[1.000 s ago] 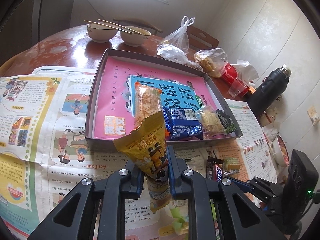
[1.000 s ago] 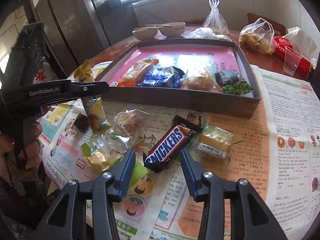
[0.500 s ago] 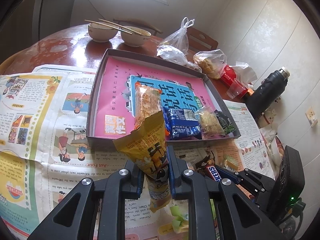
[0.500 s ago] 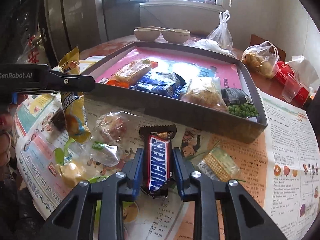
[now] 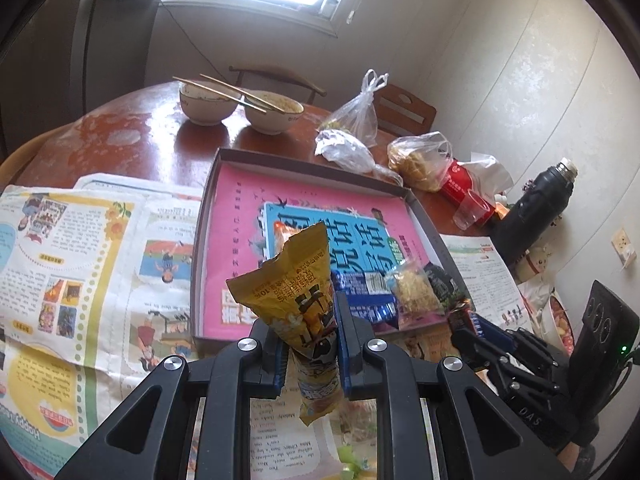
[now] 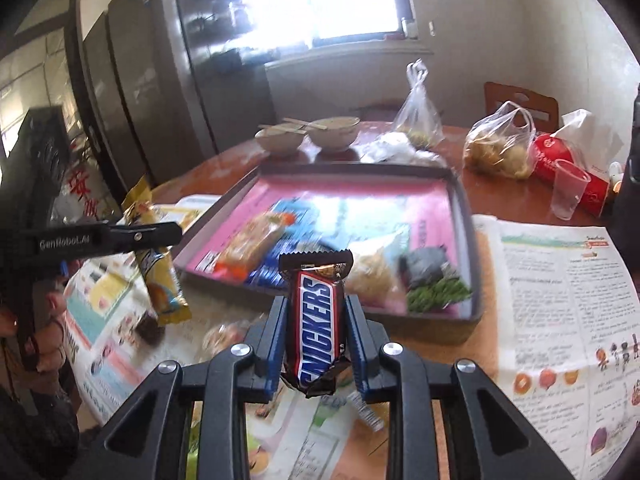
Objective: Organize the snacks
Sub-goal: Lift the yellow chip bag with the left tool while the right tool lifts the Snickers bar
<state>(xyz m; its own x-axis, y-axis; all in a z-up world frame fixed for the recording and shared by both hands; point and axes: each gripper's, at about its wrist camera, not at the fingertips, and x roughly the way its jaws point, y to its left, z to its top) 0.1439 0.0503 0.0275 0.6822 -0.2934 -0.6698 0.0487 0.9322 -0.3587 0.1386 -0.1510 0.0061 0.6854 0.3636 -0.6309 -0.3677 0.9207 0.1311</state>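
My left gripper [image 5: 310, 334] is shut on a yellow snack packet [image 5: 294, 280], which stands upright above the newspaper just in front of the grey tray [image 5: 308, 160]. My right gripper [image 6: 318, 334] is shut on a Snickers bar [image 6: 318, 322], lifted off the paper near the tray's front wall [image 6: 436, 326]. The tray has a pink and blue lining and holds an orange cracker pack [image 6: 250, 244], a blue wrapper [image 5: 366, 292], a clear bag of crisps [image 5: 414, 294] and a dark pack of green peas [image 6: 434, 286]. The left gripper [image 6: 160, 236] and its yellow packet [image 6: 162, 284] also show in the right wrist view.
Loose small snacks [image 6: 224, 336] lie on the newspaper [image 5: 60, 264] before the tray. Behind it stand two bowls [image 5: 240, 108] with chopsticks, plastic bags [image 5: 420, 160], a red pack with a clear cup [image 5: 468, 208] and a black flask [image 5: 536, 208]. A hand [image 6: 44, 320] holds the left gripper.
The right gripper closed on the Snickers bar and lifted it off the newspaper toward the tray. The left gripper rose a little with the yellow packet.
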